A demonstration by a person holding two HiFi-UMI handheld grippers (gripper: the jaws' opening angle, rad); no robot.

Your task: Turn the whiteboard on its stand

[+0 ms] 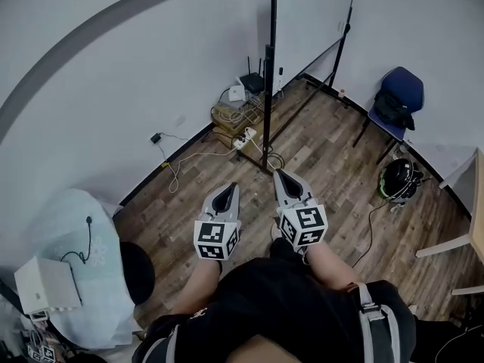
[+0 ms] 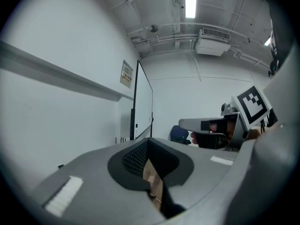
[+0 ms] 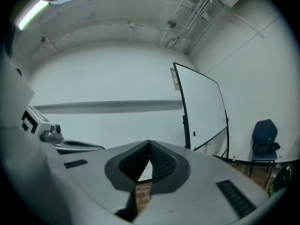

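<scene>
Tooling: the left gripper (image 2: 149,141) has its jaws together at the tips, with nothing between them and only floor showing through the gap behind. The right gripper (image 3: 150,143) is likewise closed and empty. In the head view both are held side by side ahead of the person, touching nothing.

The whiteboard (image 3: 201,111) stands at 12 o'clock from the grippers, well apart from them and close to the wall, on its black stand (image 1: 270,66). Turning has not begun.

Hazards noted:
- A power strip (image 1: 243,139) and loose cables (image 1: 236,116) lie around the stand's near foot. A swinging foot could drag or unplug them.
- The blue chair (image 1: 395,104) at 2 o'clock sits near the far end and may be struck.
- Closed jaws cannot take the frame, and pushing with them risks a slip.
</scene>
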